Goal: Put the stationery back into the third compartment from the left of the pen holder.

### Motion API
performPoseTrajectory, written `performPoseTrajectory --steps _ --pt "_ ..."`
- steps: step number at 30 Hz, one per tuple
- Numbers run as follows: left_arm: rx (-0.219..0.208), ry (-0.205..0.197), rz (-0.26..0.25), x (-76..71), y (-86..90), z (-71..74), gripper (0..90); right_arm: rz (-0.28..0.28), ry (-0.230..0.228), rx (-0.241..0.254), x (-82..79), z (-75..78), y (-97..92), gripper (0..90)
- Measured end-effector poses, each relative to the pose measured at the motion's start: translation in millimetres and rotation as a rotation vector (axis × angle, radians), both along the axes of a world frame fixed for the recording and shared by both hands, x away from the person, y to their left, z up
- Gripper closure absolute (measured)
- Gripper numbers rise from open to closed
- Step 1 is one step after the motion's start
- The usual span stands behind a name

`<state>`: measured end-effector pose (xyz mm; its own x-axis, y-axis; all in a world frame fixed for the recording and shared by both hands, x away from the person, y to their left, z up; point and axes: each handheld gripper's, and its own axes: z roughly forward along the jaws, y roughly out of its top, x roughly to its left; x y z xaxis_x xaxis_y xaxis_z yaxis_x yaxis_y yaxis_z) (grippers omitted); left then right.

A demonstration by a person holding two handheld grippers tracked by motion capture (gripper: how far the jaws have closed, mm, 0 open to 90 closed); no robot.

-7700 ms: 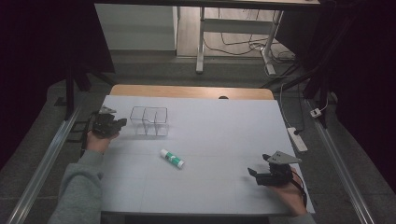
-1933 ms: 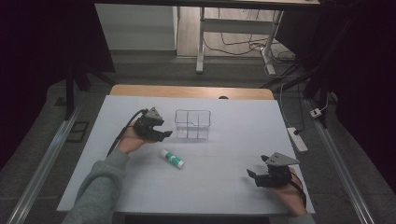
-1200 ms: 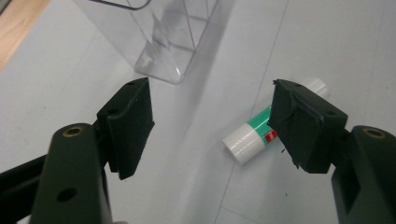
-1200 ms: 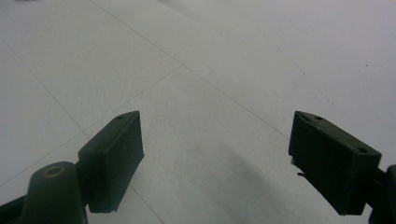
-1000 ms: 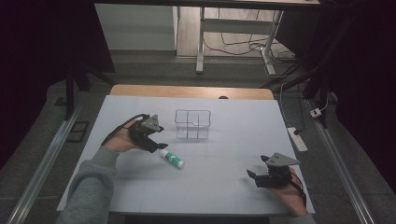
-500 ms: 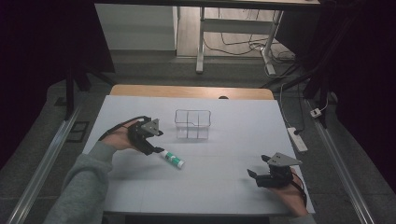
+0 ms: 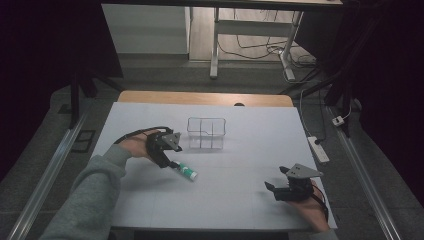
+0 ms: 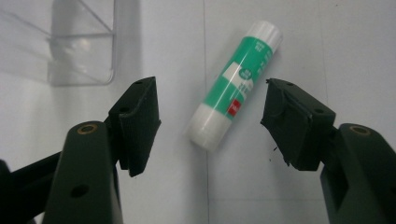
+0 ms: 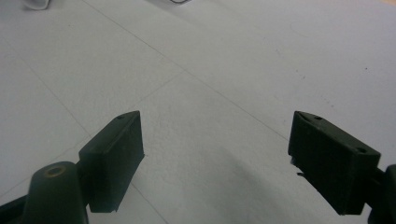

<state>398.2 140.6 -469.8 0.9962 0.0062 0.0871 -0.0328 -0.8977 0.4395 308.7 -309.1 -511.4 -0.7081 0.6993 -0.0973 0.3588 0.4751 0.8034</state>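
A green and white glue stick (image 7: 186, 171) (image 8: 236, 83) lies flat on the white table, left of the middle. My left gripper (image 7: 168, 161) (image 8: 211, 120) is right at its near end, open, and its jaws have just been closing. The stick's near cap lies between the two jaws without touching either pad. A clear plastic divided box (image 7: 206, 132) (image 8: 70, 44) stands just behind the stick. At the front right of the table my right gripper (image 7: 271, 189) (image 9: 215, 154) rests open over bare table, nothing between its jaws.
The white table (image 7: 250, 150) has a wooden strip along its far edge. A power strip (image 7: 318, 148) lies just off its right side. Metal rails run along both sides, and desk legs and cables stand beyond the far edge.
My left gripper has come down and slightly left to the glue stick's near end. Earlier it moved the clear box from the left to the middle. My right gripper has stayed put.
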Motion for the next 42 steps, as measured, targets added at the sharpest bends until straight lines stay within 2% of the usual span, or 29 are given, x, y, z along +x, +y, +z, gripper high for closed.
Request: performPoseTrajectory --steps 6,12,16,21,27,28,31,32,36,39,42 --pt "0.067 0.005 -0.026 2.5 -5.5 -12.8 37.5 0.001 0.006 -0.004 0.0 -0.5 0.6 17.9" --pt "0.096 0.007 -0.067 3.8 -8.8 -19.2 38.1 0.001 0.011 -0.007 0.6 -1.3 1.0 17.9" --pt "0.124 -0.008 -0.099 3.1 -12.7 -22.3 40.3 -0.005 0.010 -0.011 0.5 -1.6 1.6 17.9" --pt "0.167 -0.050 -0.149 3.0 -17.1 -26.2 43.6 -0.006 0.010 -0.012 0.6 -1.7 1.6 17.9" --pt "0.206 -0.072 -0.180 3.8 -18.2 -31.7 48.4 -0.002 0.012 -0.009 1.0 -2.0 1.4 17.9" --pt "0.218 -0.081 -0.180 4.1 -18.3 -33.2 51.4 -0.002 0.012 -0.009 0.9 -2.0 1.3 17.9" --pt "0.212 -0.087 -0.211 5.2 -17.2 -33.6 56.8 -0.002 0.012 -0.010 0.8 -1.8 1.3 17.9" --pt "0.209 -0.093 -0.220 5.2 -16.8 -33.7 61.1 -0.007 0.009 -0.014 0.6 -1.8 1.4 17.9" --pt "0.202 -0.105 -0.242 4.4 -15.5 -33.8 64.0 -0.004 0.011 -0.009 0.8 -2.1 1.4 17.9" --pt "0.184 -0.105 -0.220 5.3 -13.0 -31.6 64.3 -0.003 0.012 -0.011 0.6 -1.9 1.2 17.9" --pt "0.118 -0.084 -0.164 6.6 -6.7 -24.7 64.4 -0.004 0.012 -0.007 0.4 -1.5 0.9 17.9"
